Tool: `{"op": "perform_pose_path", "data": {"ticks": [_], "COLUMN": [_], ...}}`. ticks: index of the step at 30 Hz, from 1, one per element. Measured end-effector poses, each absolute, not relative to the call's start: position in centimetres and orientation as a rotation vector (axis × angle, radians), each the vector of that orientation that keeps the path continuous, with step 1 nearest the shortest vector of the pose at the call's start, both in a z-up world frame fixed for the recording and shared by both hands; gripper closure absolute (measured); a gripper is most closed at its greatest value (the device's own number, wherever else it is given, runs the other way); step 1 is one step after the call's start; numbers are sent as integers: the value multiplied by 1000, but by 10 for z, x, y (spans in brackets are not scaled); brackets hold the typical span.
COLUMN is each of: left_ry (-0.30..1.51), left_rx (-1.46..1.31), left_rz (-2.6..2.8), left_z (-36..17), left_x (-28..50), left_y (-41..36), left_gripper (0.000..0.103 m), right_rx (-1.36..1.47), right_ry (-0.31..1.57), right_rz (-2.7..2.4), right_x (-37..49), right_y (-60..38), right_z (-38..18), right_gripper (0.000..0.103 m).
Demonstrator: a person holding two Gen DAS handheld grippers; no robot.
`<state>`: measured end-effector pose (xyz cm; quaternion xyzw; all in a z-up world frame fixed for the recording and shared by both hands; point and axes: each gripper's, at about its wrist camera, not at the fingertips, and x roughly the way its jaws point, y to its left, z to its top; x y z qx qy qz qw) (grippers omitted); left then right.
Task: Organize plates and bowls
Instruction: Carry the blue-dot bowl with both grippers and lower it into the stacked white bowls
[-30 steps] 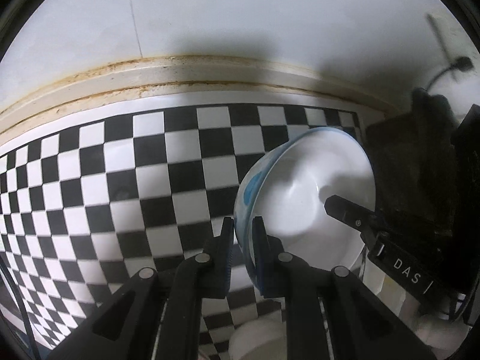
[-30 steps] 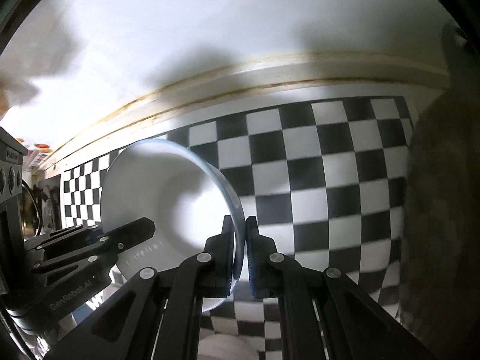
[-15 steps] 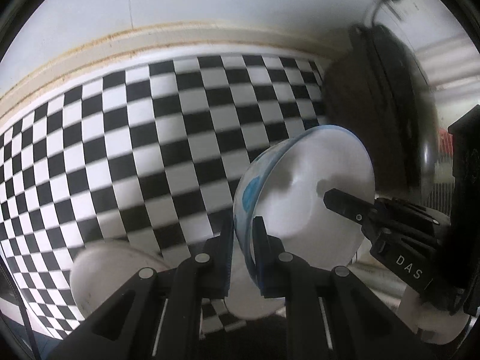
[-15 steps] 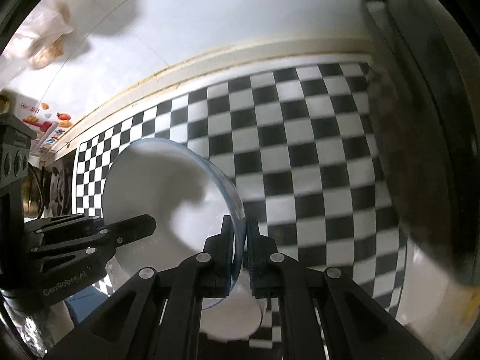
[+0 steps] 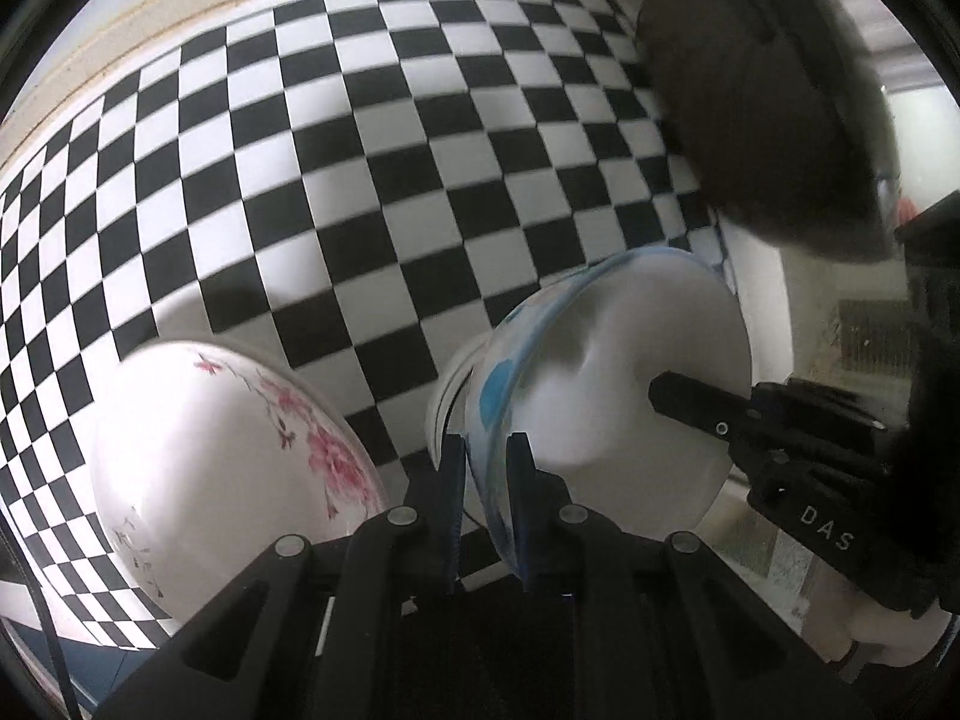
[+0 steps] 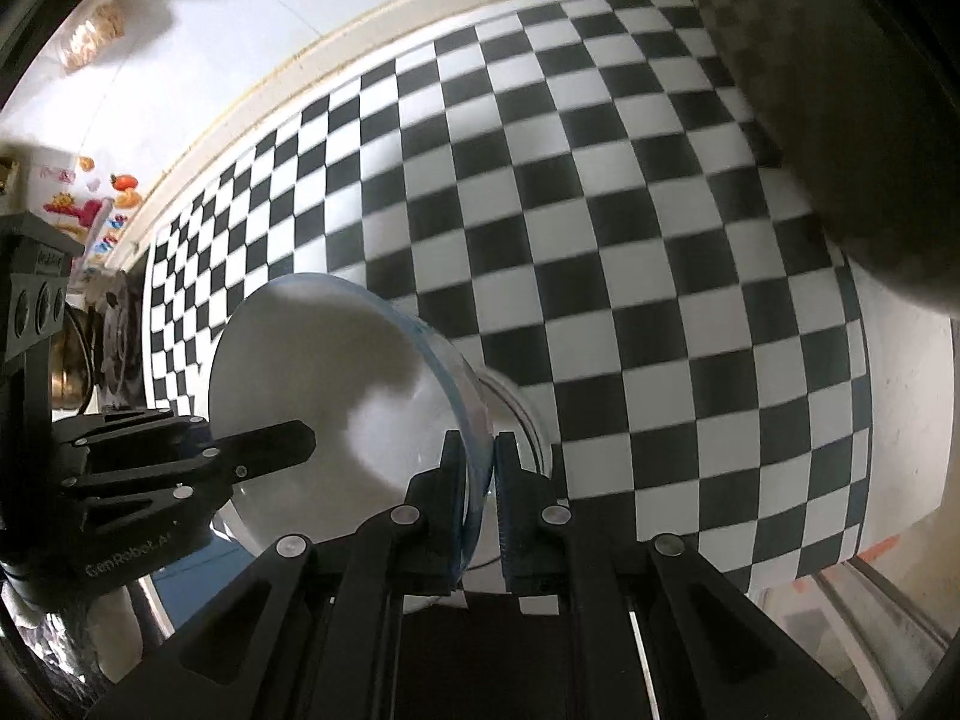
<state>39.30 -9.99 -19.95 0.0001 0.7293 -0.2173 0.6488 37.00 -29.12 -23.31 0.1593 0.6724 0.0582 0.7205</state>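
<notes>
I count three dishes: one blue-rimmed bowl [image 5: 630, 384] pinched at its rim by both my left gripper [image 5: 485, 480] and right gripper [image 6: 478, 474], fingers clamped on opposite edges, centre frame; a floral bowl [image 5: 228, 468] lower left; a white dish [image 6: 516, 420] beneath. Checkered worktop [image 5: 360, 150] below, dark blurred object [image 5: 768, 90] upper right. Lettering reads "DAS" (and "GenRobot.AI").

"DAS" marks the right claw [image 5: 660, 396]; "GenRobot.AI" the left claw [image 6: 300, 438].
</notes>
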Motion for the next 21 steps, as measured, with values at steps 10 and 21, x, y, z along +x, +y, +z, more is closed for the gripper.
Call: {"op": "perform_pose_path", "data": {"ticks": [10, 21], "left_ry": [1696, 1697], "left_rx": [73, 154], "left_rz": [-479, -444], "left_z": [-220, -230], "left_x": [381, 375], "left_y": [-108, -117], "left_gripper": [91, 91], "right_rx": [350, 371], "right_ry": [1530, 1568], "right_rz": [134, 139], "right_x": [360, 360], "right_y": [-290, -290], "right_z": [-257, -272], "right_gripper": [92, 92]}}
